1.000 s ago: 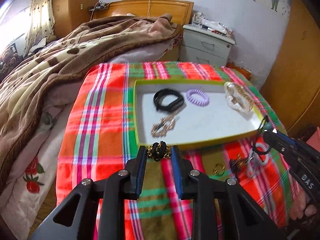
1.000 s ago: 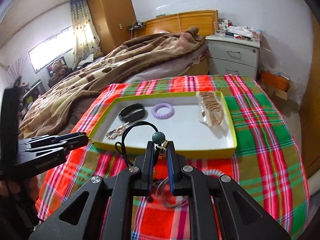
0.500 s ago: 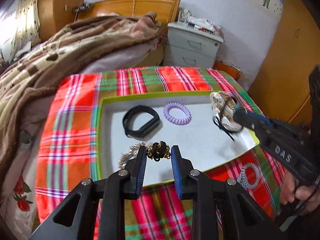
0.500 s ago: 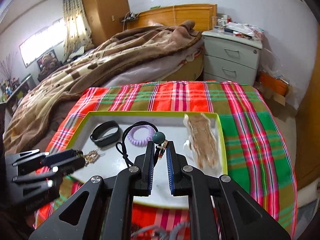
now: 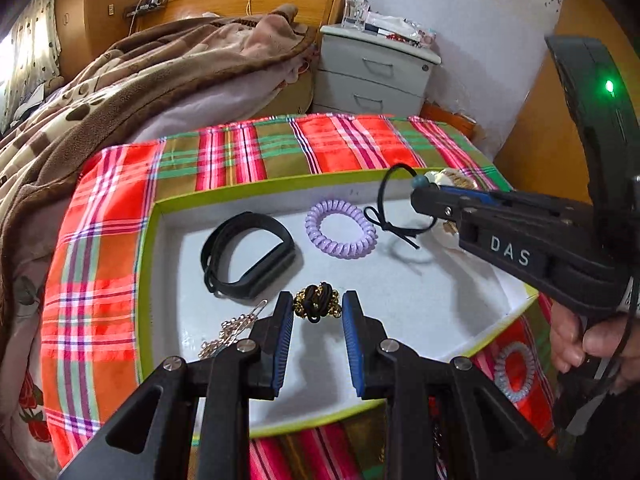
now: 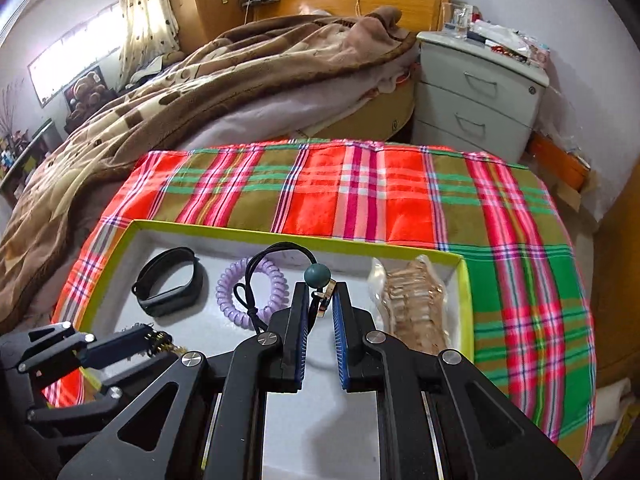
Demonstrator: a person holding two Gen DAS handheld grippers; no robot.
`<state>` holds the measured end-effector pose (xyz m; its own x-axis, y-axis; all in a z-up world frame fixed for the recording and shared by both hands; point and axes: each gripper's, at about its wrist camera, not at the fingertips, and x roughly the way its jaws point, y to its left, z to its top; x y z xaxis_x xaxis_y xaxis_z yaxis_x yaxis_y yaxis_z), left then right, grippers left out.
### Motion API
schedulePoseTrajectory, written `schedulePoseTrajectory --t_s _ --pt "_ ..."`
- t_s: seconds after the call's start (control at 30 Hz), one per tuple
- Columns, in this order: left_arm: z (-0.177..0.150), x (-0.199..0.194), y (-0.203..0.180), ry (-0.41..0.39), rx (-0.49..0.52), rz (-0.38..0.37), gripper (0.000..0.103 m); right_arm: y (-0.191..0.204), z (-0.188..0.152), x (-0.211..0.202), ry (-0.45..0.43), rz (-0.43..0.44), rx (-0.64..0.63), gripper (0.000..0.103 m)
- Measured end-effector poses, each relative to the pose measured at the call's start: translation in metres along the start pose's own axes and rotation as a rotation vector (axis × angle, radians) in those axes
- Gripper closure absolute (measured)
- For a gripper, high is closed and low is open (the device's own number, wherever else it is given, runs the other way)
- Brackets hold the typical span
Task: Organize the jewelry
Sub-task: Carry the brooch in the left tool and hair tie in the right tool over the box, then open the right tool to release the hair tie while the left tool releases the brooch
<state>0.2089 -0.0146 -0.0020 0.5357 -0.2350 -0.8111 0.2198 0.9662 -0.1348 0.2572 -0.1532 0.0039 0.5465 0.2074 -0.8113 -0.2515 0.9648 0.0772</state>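
My left gripper (image 5: 317, 314) is shut on a black and gold hair tie (image 5: 316, 306) and hangs over the near part of the green-rimmed white tray (image 5: 147, 280). From the right, my right gripper (image 5: 419, 197) reaches over the tray, shut on a black cord necklace (image 5: 382, 196) with a teal bead (image 6: 317, 275). In the right wrist view the right gripper (image 6: 321, 300) holds the cord's metal clasp, and the cord loop (image 6: 250, 276) dangles above the purple coil tie (image 6: 224, 292). The left gripper (image 6: 158, 338) shows at lower left.
In the tray lie a black band (image 5: 248, 260), a purple coil tie (image 5: 341, 229), a gold chain clip (image 5: 228, 332) and a clear bag of gold pieces (image 6: 412, 304). A clear coil tie (image 5: 514, 372) lies on the plaid cloth (image 5: 92, 280). Bed and nightstand (image 6: 476, 96) stand behind.
Both grippers have moved forward from the cloth in front of the tray to above its inside, each still carrying its piece. The right gripper has come closer to the purple coil tie.
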Motion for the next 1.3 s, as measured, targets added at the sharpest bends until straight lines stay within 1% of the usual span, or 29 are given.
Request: schedulePoseTrajectory --t_s 0.13,0.27,0.33,0.57,0.97,1.1,1.23,1.3 --pt "0.000 0.009 -0.001 0.016 0.006 0.001 0.077 0.002 0.004 0.008 0.016 -0.010 -0.020 0.091" --pt "0.000 0.016 0.001 0.030 0.008 0.000 0.077 0.006 0.005 0.016 0.035 -0.046 -0.045 0.091" --pt "-0.001 0.017 0.002 0.029 0.008 0.011 0.077 0.006 0.005 0.020 0.047 -0.055 -0.049 0.091" --pt "-0.001 0.019 0.002 0.031 0.004 0.008 0.077 0.010 0.005 0.024 0.054 -0.084 -0.074 0.091" --pt "-0.001 0.019 0.002 0.031 0.004 0.009 0.075 0.010 0.005 0.023 0.045 -0.086 -0.076 0.090" --pt "-0.001 0.019 0.000 0.031 0.010 0.008 0.072 0.011 0.005 0.024 0.042 -0.083 -0.078 0.087" --pt "-0.001 0.020 -0.001 0.032 0.011 0.012 0.071 0.011 0.006 0.023 0.039 -0.077 -0.077 0.083" --pt "-0.001 0.020 -0.001 0.033 0.011 0.011 0.071 0.011 0.006 0.023 0.039 -0.077 -0.077 0.082"
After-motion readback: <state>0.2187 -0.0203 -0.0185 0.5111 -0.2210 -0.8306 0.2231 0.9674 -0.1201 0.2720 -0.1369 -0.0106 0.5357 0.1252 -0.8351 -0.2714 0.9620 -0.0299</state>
